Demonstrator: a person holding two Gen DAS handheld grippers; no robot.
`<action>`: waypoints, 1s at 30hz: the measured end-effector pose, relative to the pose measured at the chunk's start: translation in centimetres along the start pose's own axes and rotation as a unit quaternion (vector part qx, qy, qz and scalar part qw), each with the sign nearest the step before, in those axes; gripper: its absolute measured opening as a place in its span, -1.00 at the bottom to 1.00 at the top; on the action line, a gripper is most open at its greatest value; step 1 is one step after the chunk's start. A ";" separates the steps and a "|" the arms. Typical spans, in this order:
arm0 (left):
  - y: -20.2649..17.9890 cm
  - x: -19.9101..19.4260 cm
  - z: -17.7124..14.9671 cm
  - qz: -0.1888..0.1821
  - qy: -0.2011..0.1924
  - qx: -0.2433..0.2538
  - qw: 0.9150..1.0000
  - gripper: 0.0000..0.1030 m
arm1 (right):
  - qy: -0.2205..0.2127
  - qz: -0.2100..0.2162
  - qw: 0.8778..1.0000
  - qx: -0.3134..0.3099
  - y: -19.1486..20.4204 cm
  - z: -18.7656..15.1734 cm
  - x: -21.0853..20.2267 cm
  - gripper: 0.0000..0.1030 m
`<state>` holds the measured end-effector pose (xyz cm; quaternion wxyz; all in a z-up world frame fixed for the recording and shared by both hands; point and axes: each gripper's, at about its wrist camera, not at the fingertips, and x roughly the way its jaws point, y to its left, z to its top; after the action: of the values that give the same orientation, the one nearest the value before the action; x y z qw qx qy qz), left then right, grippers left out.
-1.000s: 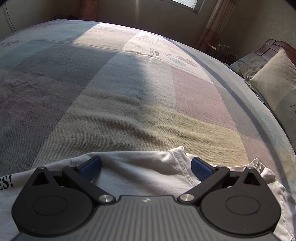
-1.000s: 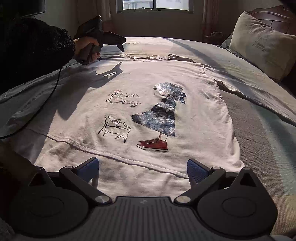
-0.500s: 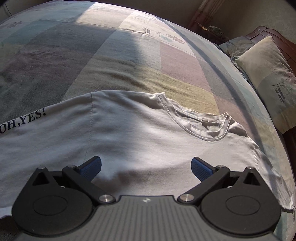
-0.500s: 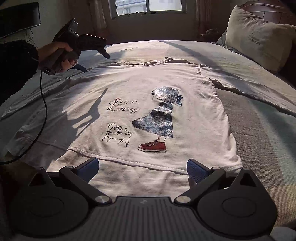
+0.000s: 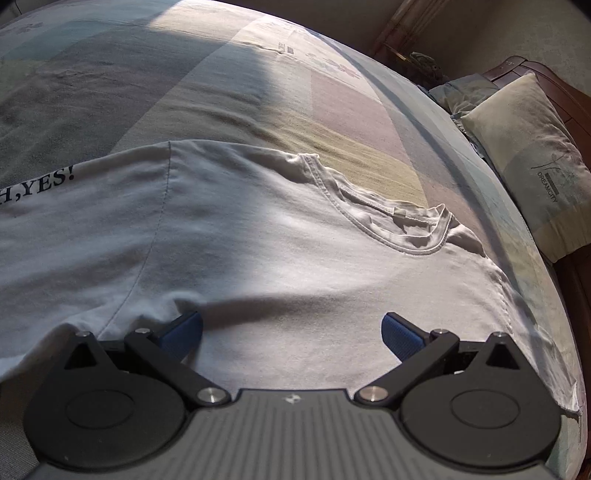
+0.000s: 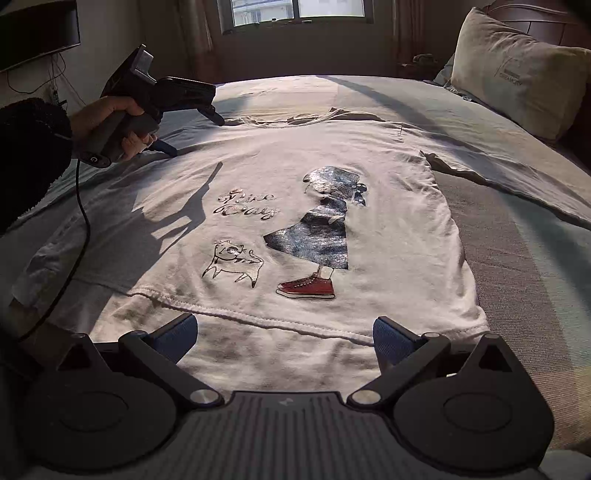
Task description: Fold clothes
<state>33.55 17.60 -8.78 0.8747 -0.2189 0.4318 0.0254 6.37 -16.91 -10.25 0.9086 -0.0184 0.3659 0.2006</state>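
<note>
A white T-shirt (image 6: 388, 177) lies flat on the bed, front up, printed with a girl, a cat and script lettering. Its hem is nearest my right gripper (image 6: 284, 336), which hovers open just over that hem with nothing between its fingers. In the left wrist view the T-shirt (image 5: 295, 240) shows its collar (image 5: 399, 225) ahead and a lettered sleeve (image 5: 44, 184) to the left. My left gripper (image 5: 291, 330) is open low over the left shoulder area. A hand (image 6: 118, 122) holds the left gripper (image 6: 194, 134), whose lower fingertip touches the cloth.
The striped bedspread (image 5: 221, 92) stretches beyond the collar. A pillow (image 6: 517, 70) leans on the wooden headboard at the right, also seen as the pillow (image 5: 535, 166). A window (image 6: 295, 11) is at the far wall. A black cable (image 6: 83, 221) hangs from the left gripper.
My left gripper drew back from beyond the collar and came down over the left shoulder, so more shirt is in its view. My right gripper stayed open near the hem.
</note>
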 end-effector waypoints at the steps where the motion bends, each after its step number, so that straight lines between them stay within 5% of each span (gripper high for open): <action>1: -0.1 -0.4 0.0 0.002 0.002 -0.003 1.000 0.99 | 0.000 0.001 1.000 0.000 0.0 0.0 0.0 1.00; 8: -1.8 -5.5 -0.9 0.009 0.020 0.000 1.000 0.99 | -0.003 -0.002 1.000 0.002 0.1 0.1 0.0 1.00; 17: 0.0 -11.5 -10.8 -0.010 0.053 -0.022 0.998 0.99 | -0.002 -0.028 0.999 -0.019 0.7 -0.3 0.6 1.00; 20: 2.5 -12.9 -14.4 -0.005 0.064 -0.067 0.996 0.99 | -0.004 -0.034 0.999 -0.025 0.9 -0.4 0.7 1.00; 24: 3.9 -16.4 -18.1 -0.019 0.046 -0.083 0.995 0.99 | -0.004 -0.039 0.999 -0.024 1.1 -0.4 0.9 1.00; 30: 2.6 -18.0 -19.4 -0.012 0.008 -0.030 0.999 0.99 | -0.002 -0.035 0.999 -0.022 1.1 -0.2 0.9 1.00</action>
<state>7.28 14.69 -6.23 0.8643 -0.2503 0.4354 0.0264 6.43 -15.58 -10.89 0.9152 -0.0509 0.3588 0.1766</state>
